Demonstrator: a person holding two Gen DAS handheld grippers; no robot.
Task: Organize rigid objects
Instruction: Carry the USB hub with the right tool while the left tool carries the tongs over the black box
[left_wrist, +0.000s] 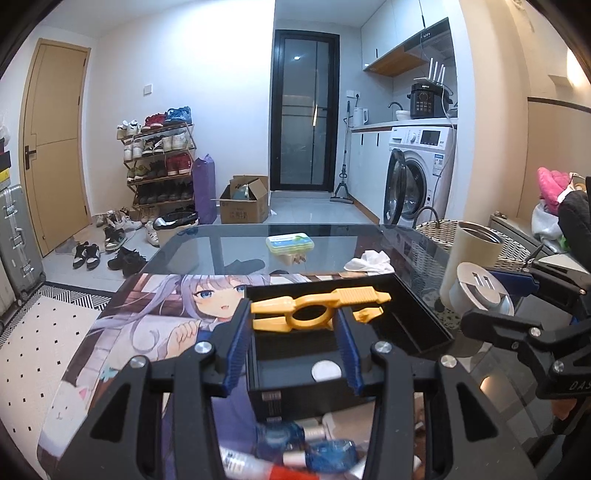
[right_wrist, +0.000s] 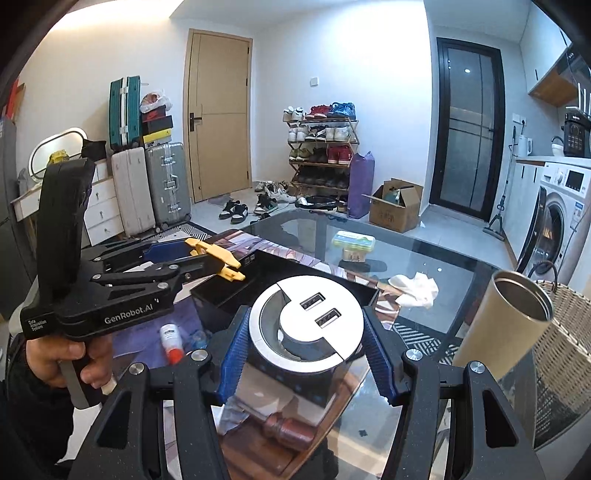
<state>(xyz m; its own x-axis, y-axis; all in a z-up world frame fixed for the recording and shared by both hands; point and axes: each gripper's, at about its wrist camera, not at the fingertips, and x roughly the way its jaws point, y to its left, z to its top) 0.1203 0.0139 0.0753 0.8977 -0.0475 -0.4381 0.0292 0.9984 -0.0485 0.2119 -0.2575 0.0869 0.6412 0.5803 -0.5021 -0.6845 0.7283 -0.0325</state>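
Note:
My left gripper (left_wrist: 293, 321) is shut on a yellow plastic tong tool (left_wrist: 317, 308) and holds it over a black tray (left_wrist: 424, 325) on the table; the tool also shows in the right wrist view (right_wrist: 218, 260). My right gripper (right_wrist: 304, 332) is shut on a round silver USB socket hub (right_wrist: 306, 321), held above the glass table right of the tray (right_wrist: 229, 295). The hub and the right gripper show at the right of the left wrist view (left_wrist: 480, 291).
A beige steel tumbler (right_wrist: 506, 325) stands on the glass table (right_wrist: 443, 266) by a wicker basket (right_wrist: 565, 339). A green-lidded box (right_wrist: 352, 242), a white crumpled tissue (right_wrist: 413, 290), a small red-capped bottle (right_wrist: 171, 341), a brown bottle (right_wrist: 288, 430) and blue tubes (left_wrist: 332, 450) lie around an anime mat (left_wrist: 147, 325).

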